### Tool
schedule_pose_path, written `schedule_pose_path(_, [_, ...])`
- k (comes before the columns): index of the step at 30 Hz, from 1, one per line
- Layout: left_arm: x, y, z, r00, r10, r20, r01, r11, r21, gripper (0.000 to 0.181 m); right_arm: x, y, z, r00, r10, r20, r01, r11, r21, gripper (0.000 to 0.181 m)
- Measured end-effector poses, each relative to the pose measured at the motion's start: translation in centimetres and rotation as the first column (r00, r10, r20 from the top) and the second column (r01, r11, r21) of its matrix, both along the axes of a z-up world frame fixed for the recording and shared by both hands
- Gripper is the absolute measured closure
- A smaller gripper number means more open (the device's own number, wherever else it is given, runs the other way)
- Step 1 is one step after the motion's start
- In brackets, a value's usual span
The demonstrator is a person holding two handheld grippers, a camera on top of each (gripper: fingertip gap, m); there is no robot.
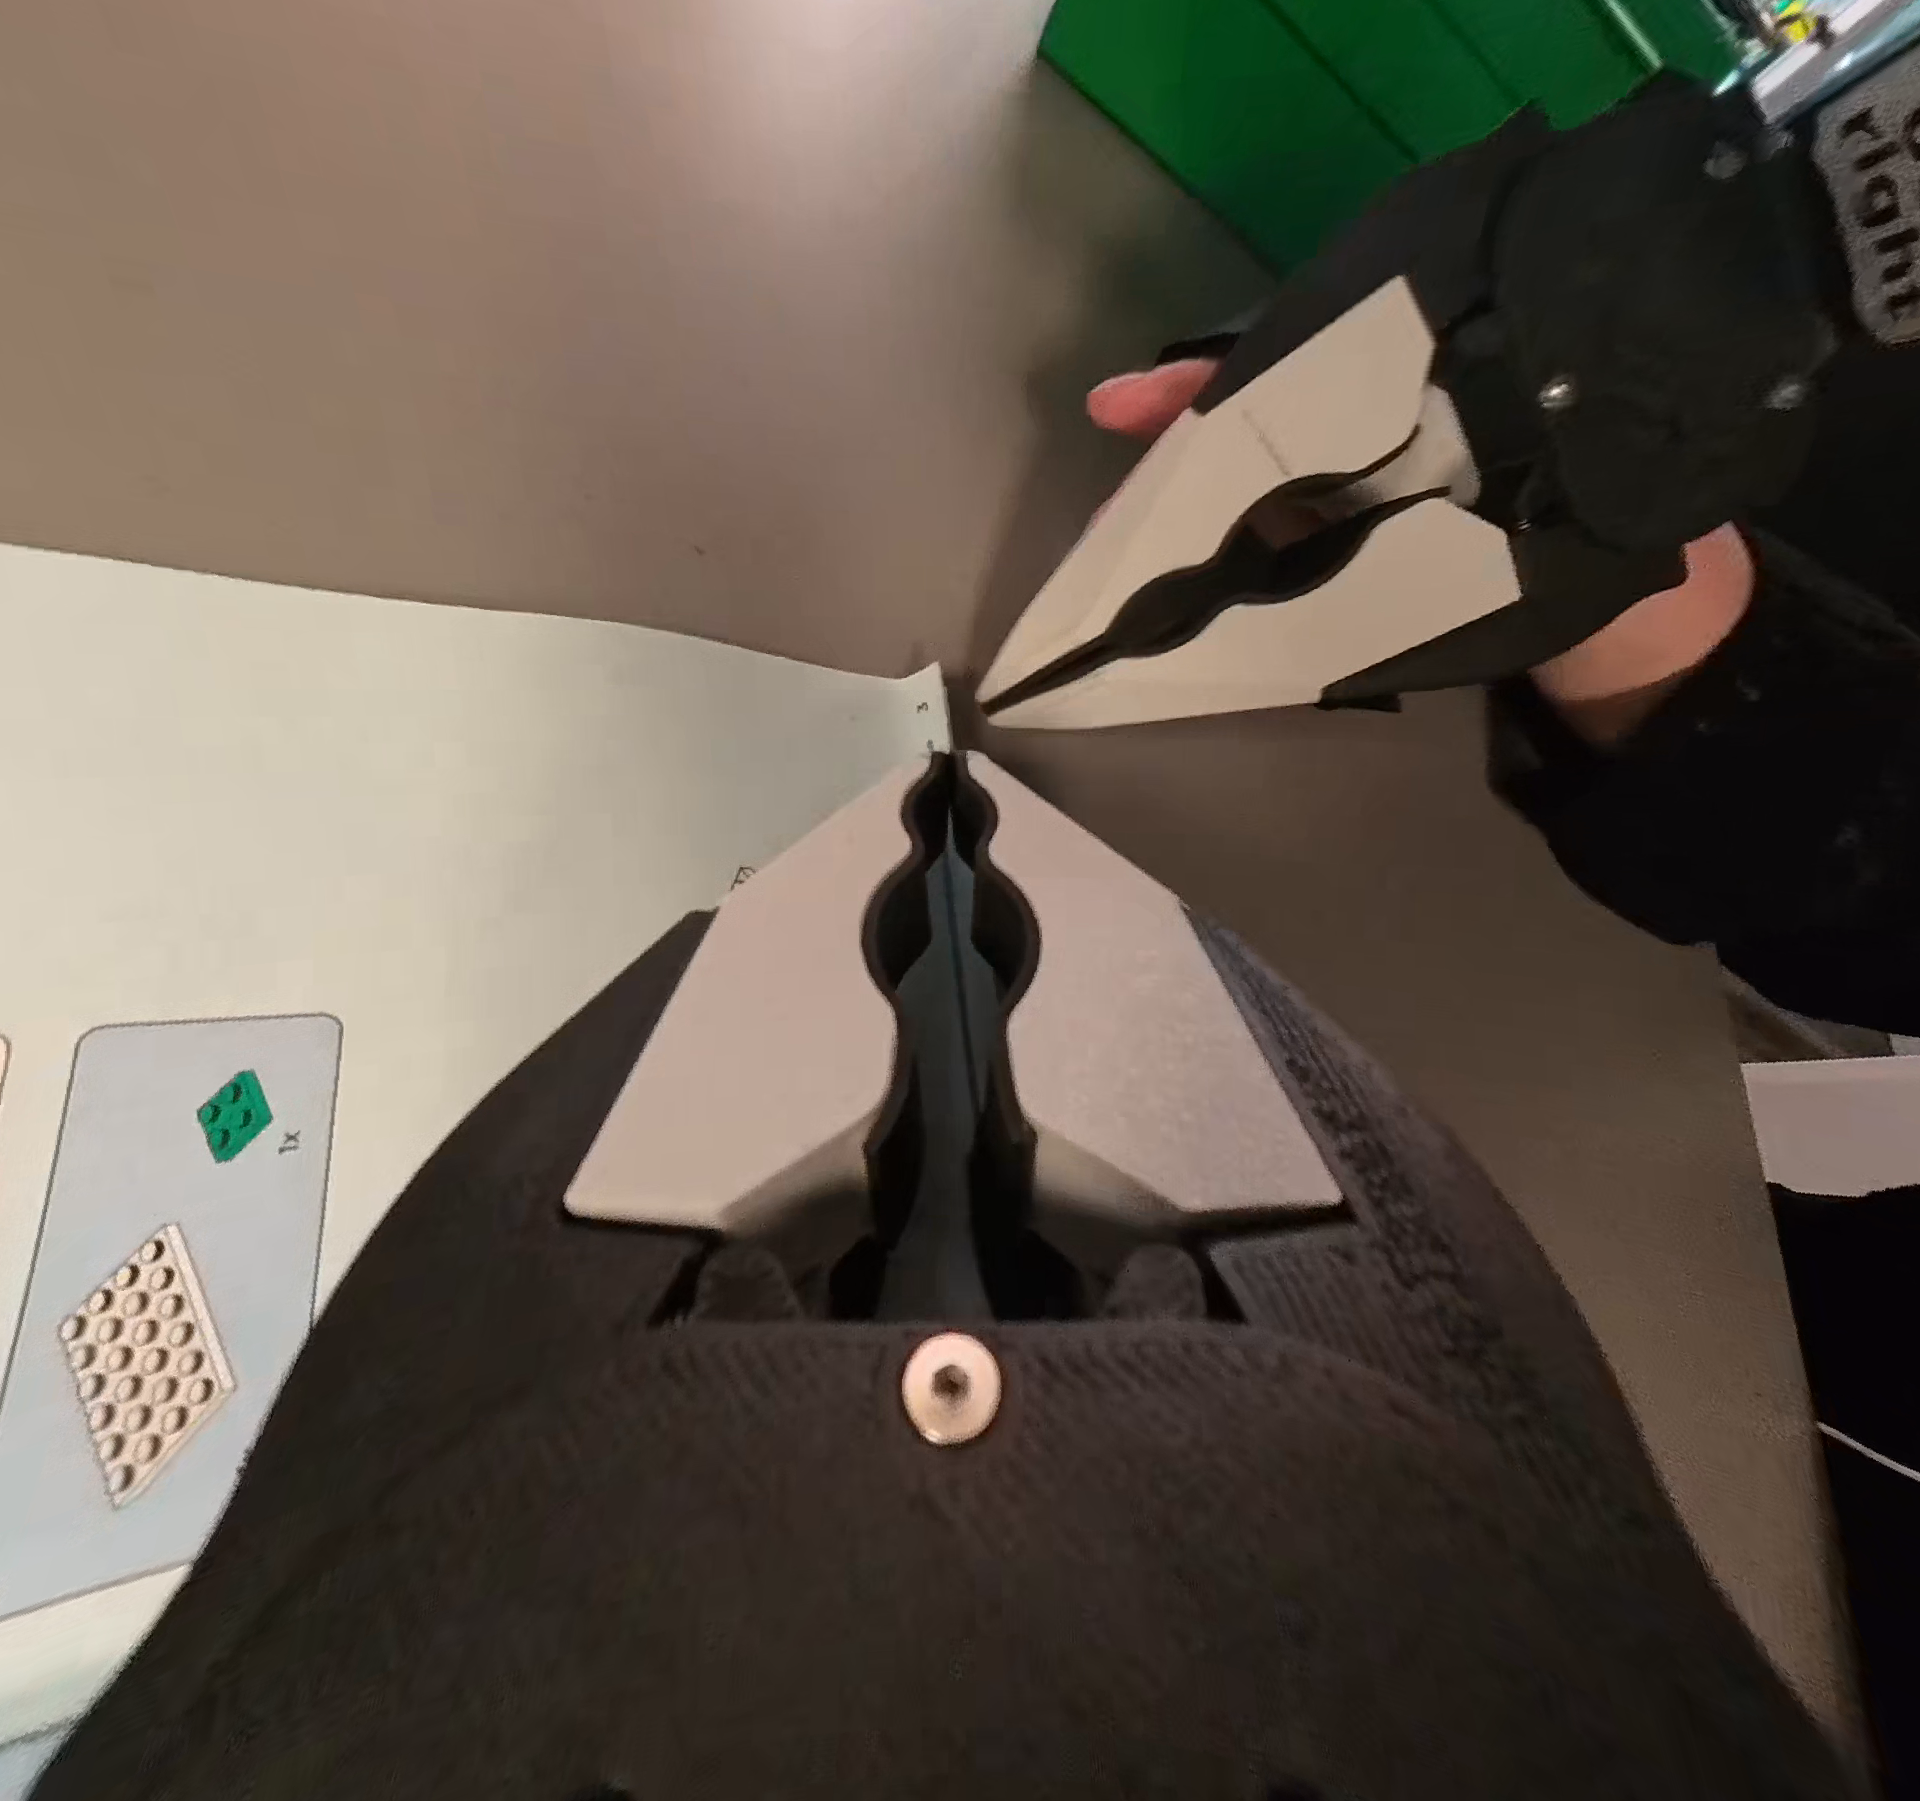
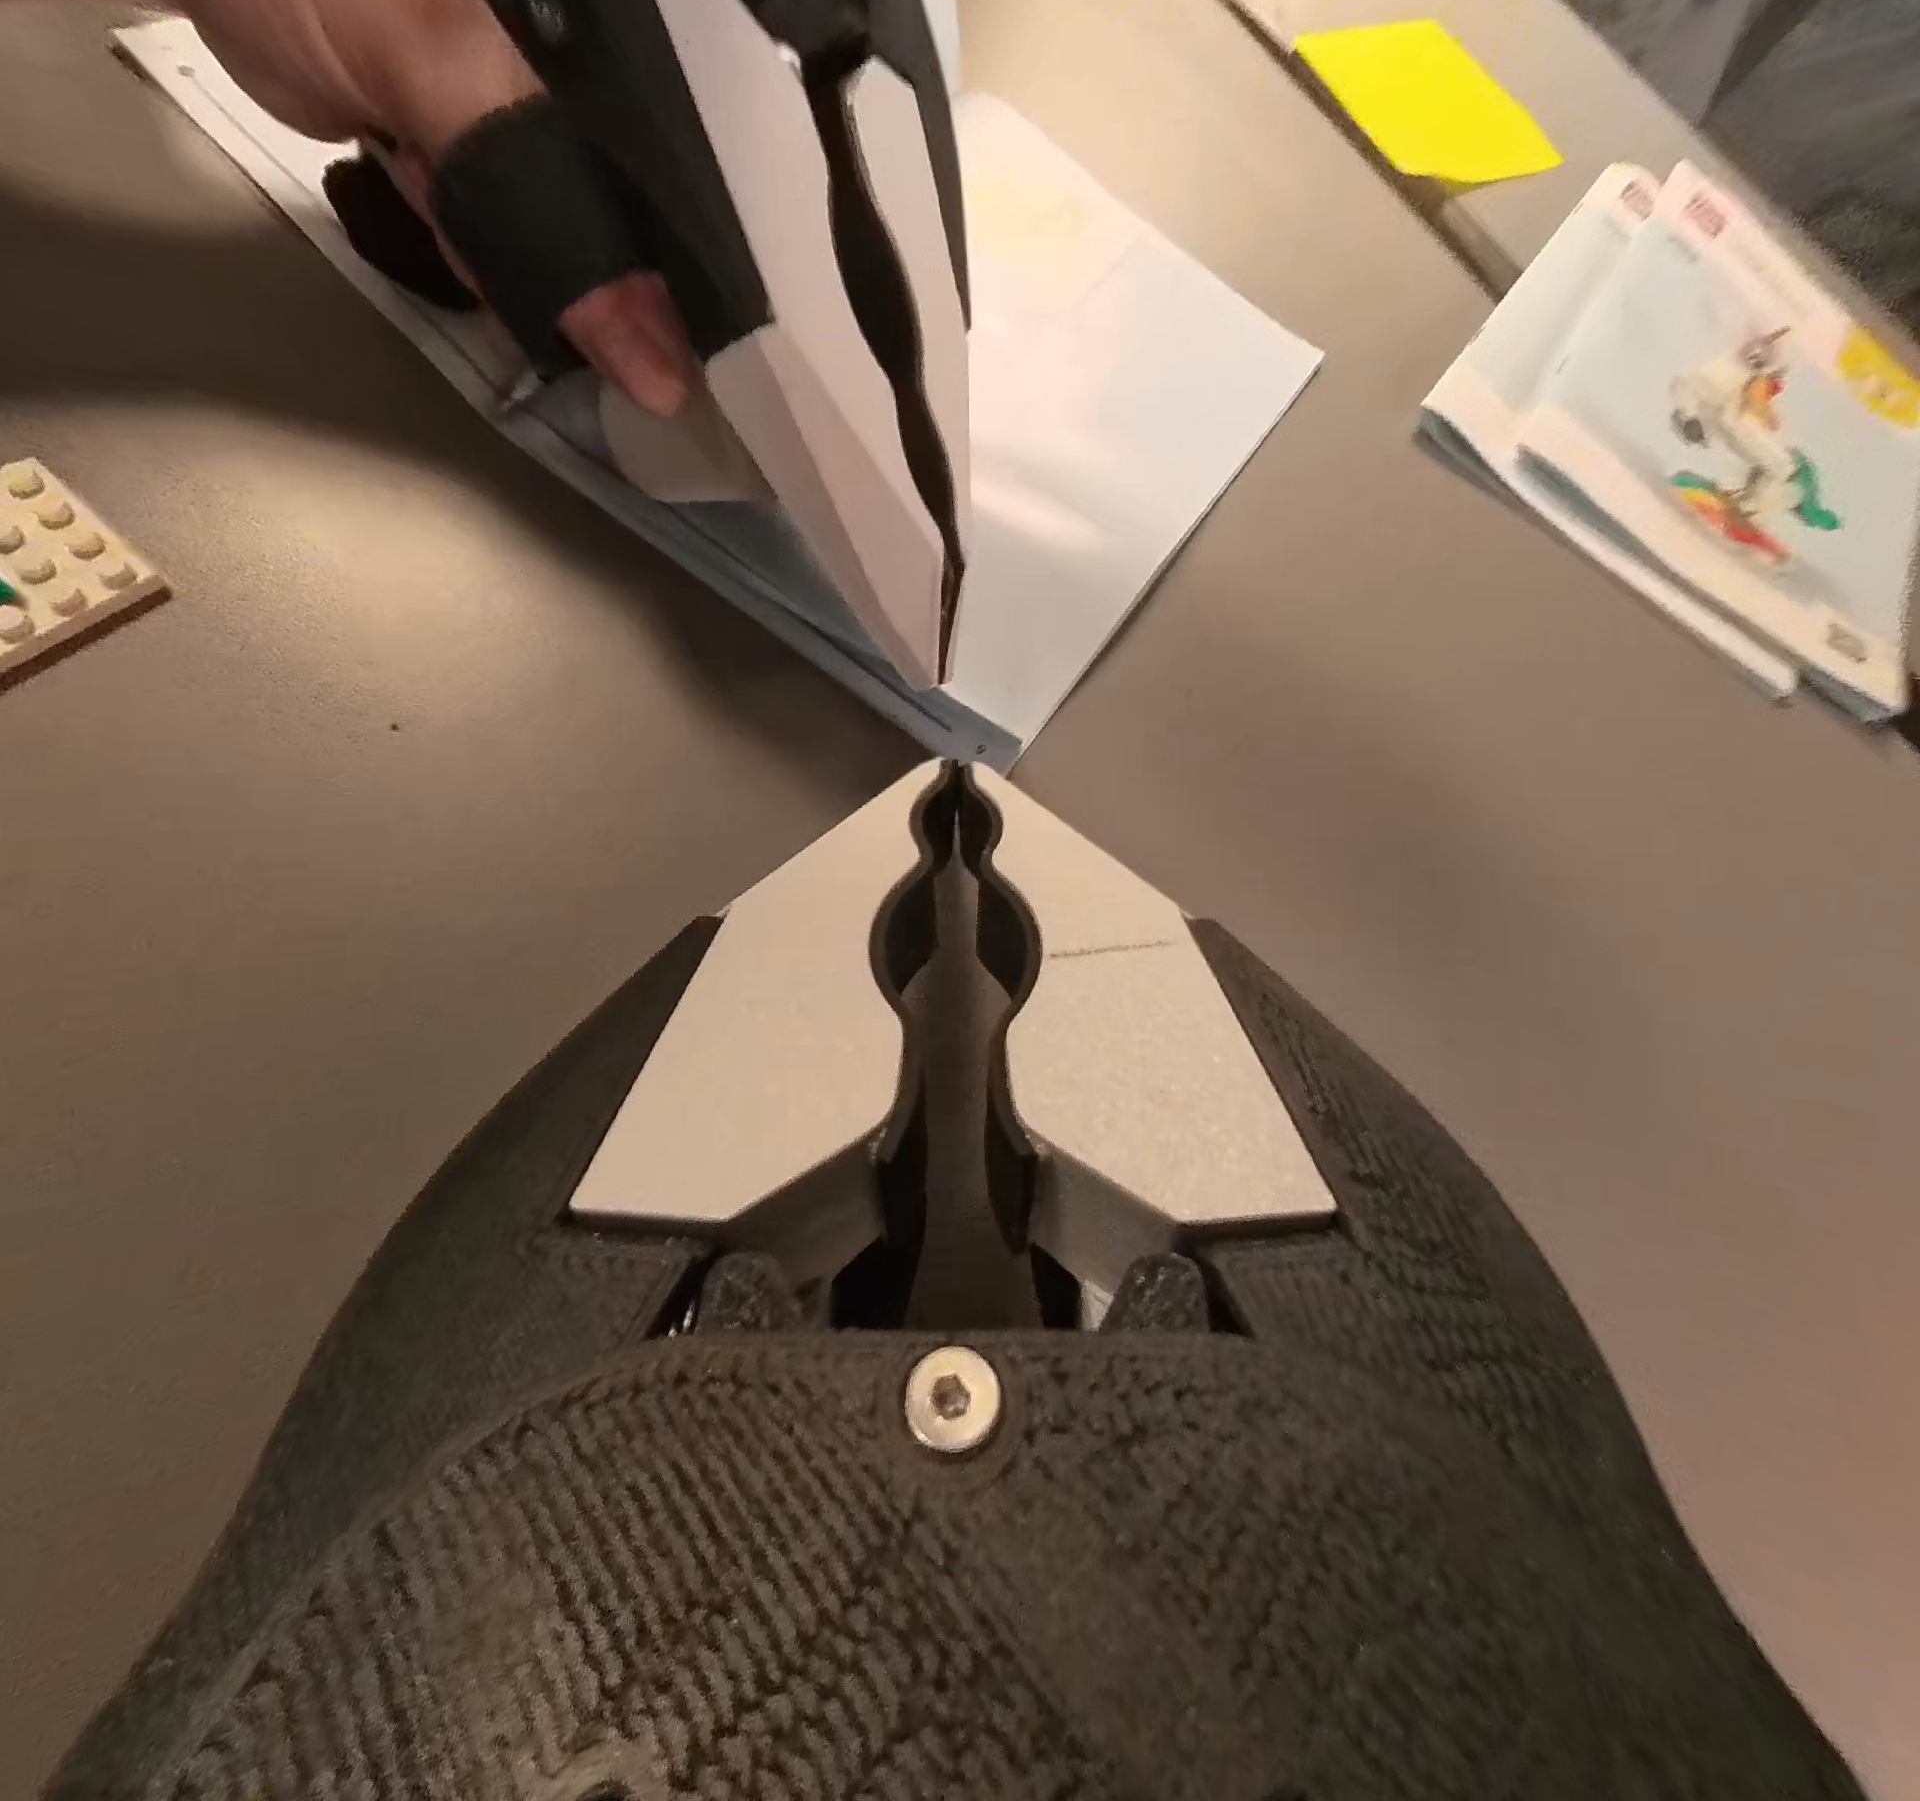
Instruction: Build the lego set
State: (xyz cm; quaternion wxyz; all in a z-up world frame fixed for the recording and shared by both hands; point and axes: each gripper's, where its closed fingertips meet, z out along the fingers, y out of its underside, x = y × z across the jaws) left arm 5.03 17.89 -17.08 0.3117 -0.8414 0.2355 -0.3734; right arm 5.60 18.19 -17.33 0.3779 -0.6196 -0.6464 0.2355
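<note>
The open instruction booklet (image 1: 436, 816) lies on the grey table, and its white page also shows in the right wrist view (image 2: 1091, 421). My left gripper (image 1: 951, 759) is shut, its tips pinching the page's edge by the near corner. It also shows in the right wrist view (image 2: 945, 676), coming down from the top left. My right gripper (image 2: 954, 769) is shut and empty, its tips right at the booklet's corner. It also shows in the left wrist view (image 1: 982, 707). A tan studded plate (image 2: 62, 556) with a green piece at its edge lies at the far left.
Two more booklets (image 2: 1683, 421) lie at the right and a yellow sheet (image 2: 1429, 110) at the back. A green cabinet (image 1: 1299, 37) stands beyond the table. A white sheet (image 1: 1829, 1117) shows at the right edge. The person's gloved hand (image 2: 499, 193) holds the left gripper. Both grippers' tips are close together, under 4 cm apart. The tan studded plate (image 2: 62, 556) is about equally far from each gripper, around 15 cm.
</note>
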Motion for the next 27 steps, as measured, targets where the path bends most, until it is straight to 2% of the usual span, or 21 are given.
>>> schedule_pose_path(13, [0.0, 0.0, 0.1, 0.999, -0.001, 0.05, 0.003, 0.999, -0.042, 0.181, -1.2, 0.5, -0.5, 1.0, 0.013, 0.027, -0.011, 0.997, -0.076, 0.181])
schedule_pose_path(27, [-0.1, 0.0, 0.0, 0.995, 0.0, 0.096, 0.011, 0.993, -0.117, 0.181, -0.5, 0.6, -0.5, 0.999, -0.017, 0.029, 0.018, 0.999, -0.038, 0.181])
